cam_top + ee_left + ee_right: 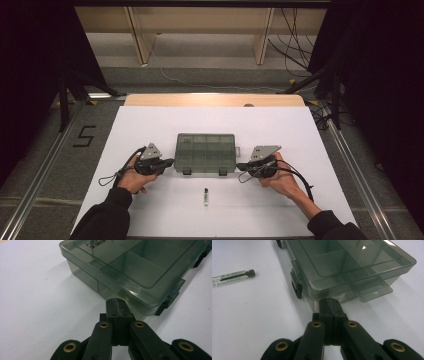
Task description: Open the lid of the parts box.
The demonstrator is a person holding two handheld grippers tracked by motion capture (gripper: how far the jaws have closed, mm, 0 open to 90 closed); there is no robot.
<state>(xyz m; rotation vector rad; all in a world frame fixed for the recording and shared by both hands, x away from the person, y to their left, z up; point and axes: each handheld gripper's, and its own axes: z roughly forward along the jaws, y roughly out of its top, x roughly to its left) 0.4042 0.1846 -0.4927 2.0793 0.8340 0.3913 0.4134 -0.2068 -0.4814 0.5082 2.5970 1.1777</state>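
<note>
Both grippers are clenched with nothing between the jaws; the left gripper (pixel 169 162) is held at the box's (pixel 205 152) nine o'clock end, the right gripper (pixel 242 166) at its three o'clock end; the box is closed on the white sheet (pixel 150 125); a small vial (pixel 206 196) is laid at its six o'clock.

In front of me lies a smoky, see-through plastic organiser box (pixel 205 152), flat on the white table sheet, lid closed, its inner dividers showing through. Two dark latches face me on its near edge, and a hang tab sticks out from its right end. It sits mid-table, squarely aligned.
</note>
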